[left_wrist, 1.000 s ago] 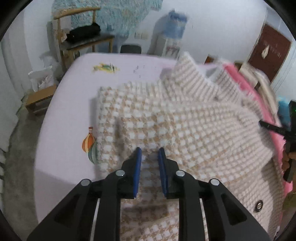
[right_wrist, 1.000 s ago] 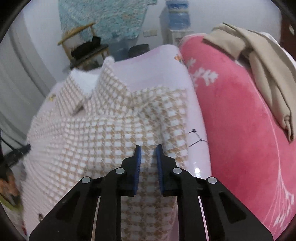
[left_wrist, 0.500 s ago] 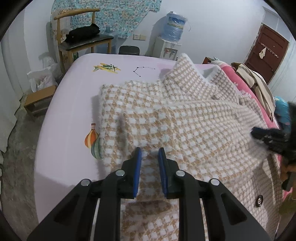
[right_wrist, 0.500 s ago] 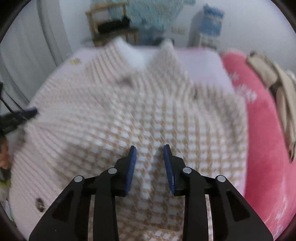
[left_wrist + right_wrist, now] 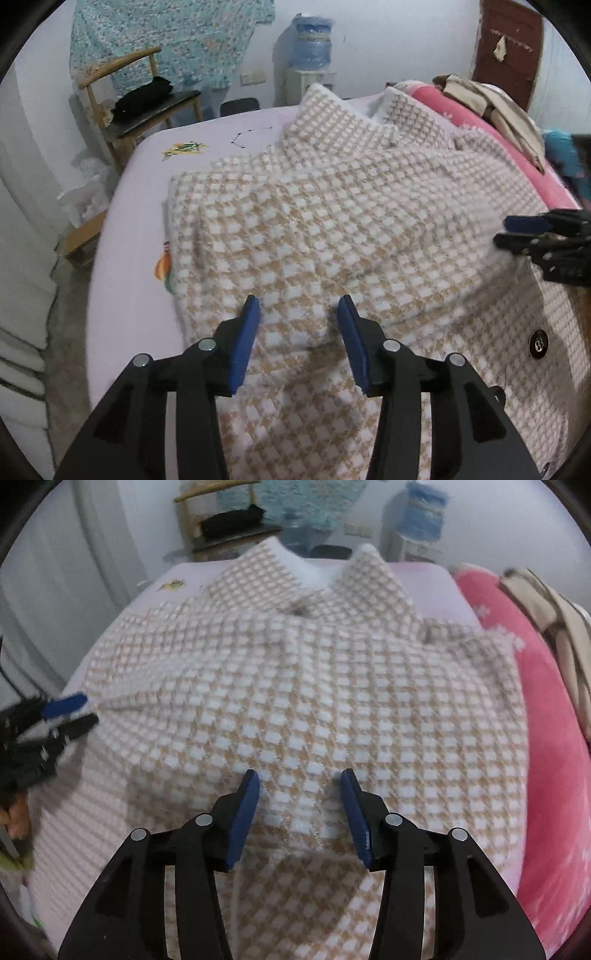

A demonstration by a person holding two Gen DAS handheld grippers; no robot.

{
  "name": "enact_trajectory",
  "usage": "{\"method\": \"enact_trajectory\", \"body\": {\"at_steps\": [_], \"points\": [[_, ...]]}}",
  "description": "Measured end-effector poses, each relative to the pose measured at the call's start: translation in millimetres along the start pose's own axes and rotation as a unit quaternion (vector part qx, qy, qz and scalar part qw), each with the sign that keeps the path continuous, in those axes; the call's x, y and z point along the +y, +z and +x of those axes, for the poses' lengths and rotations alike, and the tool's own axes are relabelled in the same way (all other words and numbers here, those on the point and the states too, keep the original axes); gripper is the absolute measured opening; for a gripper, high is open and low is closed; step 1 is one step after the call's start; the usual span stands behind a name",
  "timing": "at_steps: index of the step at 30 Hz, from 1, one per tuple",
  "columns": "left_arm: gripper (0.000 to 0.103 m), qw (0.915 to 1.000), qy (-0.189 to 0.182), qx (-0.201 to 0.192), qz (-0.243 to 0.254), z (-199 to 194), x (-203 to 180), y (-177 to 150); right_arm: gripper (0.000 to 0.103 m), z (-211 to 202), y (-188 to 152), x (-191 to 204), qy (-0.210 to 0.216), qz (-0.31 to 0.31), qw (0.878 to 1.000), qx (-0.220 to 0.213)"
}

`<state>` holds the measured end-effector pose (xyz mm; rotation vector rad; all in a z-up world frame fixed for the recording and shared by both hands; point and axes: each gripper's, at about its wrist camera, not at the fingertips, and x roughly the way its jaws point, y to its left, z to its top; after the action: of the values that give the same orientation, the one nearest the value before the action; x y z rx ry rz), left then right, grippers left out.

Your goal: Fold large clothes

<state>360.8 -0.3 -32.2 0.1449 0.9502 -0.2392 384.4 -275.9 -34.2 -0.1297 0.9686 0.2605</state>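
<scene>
Release step: both my grippers, left gripper (image 5: pixel 298 318) and right gripper (image 5: pixel 300 789), have just been opening their fingers off the checked coat (image 5: pixel 332 221), holding nothing; next I regrasp at six o'clock.

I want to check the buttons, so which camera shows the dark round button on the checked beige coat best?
The left wrist view: the dark round button sits sharp on the checked beige coat. In the right wrist view I cannot find that button.

Both wrist cameras are looking steeply down, close over the checked coat (image 5: pixel 332 206) (image 5: pixel 295 686), sharing it and each other's gripper.
</scene>
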Motion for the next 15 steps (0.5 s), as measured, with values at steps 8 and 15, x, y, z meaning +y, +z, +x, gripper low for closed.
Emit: {"method": "enact_trajectory", "body": {"at_steps": [8, 15], "points": [[0.068, 0.9992, 0.009, -0.031, -0.023, -72, -8, -21, 0.075, -91, -47, 16, 0.031, 0.011, 0.997, -0.071], [0.083, 0.9994, -0.001, 0.007, -0.034, -108, -34, -96, 0.084, -122, -128, 55, 0.015, 0.017, 0.998, -0.055]]}}
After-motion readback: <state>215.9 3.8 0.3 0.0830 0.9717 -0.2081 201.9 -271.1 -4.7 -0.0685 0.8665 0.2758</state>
